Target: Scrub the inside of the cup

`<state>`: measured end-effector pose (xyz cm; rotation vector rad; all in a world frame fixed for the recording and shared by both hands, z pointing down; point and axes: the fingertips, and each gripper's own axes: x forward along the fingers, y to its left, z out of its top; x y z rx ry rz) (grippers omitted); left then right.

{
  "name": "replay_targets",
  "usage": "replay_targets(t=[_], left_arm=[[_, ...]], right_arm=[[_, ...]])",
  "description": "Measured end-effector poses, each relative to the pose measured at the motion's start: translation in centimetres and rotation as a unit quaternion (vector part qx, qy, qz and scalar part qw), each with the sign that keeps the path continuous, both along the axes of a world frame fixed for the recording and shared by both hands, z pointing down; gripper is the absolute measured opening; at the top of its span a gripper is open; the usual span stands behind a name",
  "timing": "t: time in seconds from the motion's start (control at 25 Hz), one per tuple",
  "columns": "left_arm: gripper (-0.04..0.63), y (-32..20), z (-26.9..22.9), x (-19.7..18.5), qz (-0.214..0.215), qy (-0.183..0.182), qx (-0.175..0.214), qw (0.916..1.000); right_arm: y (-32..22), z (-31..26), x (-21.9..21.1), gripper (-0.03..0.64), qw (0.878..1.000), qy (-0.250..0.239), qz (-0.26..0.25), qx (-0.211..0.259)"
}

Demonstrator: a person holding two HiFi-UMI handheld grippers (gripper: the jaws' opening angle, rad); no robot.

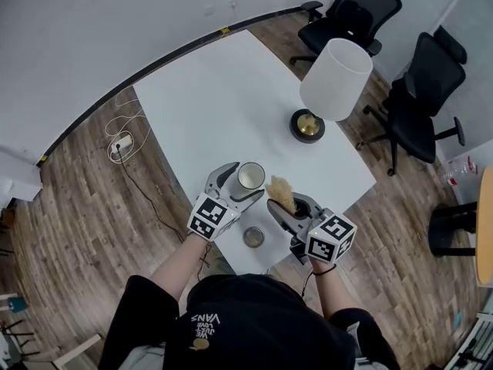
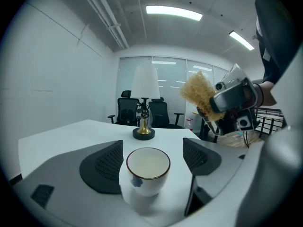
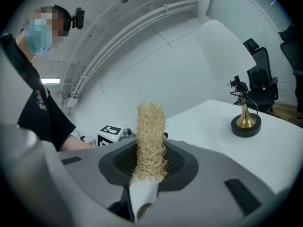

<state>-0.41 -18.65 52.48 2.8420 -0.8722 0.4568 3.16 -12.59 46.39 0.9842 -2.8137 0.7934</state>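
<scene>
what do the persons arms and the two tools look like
Both the left tool and the right tool are light grey, with broad rounded jaws faced with dark, textured pads. Each carries a white cube printed with black square markers. The arms are bare below the short black sleeves of a black T-shirt.

Cup on table; scrubber right; lamp behind.

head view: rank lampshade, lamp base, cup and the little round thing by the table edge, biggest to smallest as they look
1. lampshade, clearly largest, though it stands nearer the camera.
2. lamp base and cup look about alike; not ranked.
3. small round object, smallest.
</scene>
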Motion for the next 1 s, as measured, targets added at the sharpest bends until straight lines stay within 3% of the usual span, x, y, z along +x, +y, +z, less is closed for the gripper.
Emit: replay_targets(t=[0.28, 0.4, 0.52, 0.64, 1.0], left_arm=[[0.393, 2.2, -3.4, -2.0, -0.014, 0.008, 0.003, 0.9999], [0.188, 3.5, -5.7, -3.4, -0.027, 0.022, 0.019, 0.9992], [0.136, 4.6, -8.6, -4.3, -0.045, 0.042, 0.047, 0.997], [0.038, 5.5, -10.0, -4.6, -0.058, 0.043, 0.06, 0.9956], [0.011, 8.0, -10.3, -4.4, -0.051, 0.048, 0.039, 0.9968]], right_arm=[[-0.2, -1.3, -0.7, 0.094, 1.0, -0.011, -0.003, 0.025], [0.1, -1.7, -1.2, 0.094, 0.999, -0.008, -0.01, 0.033], [0.6, -2.1, -1.3, 0.094, 0.999, -0.009, -0.01, 0.039], [1.0, -2.5, -1.3, 0.094, 0.999, -0.002, -0.007, 0.044], [2.2, -2.3, -1.9, 0.094, 0.998, 0.029, -0.017, 0.061]])
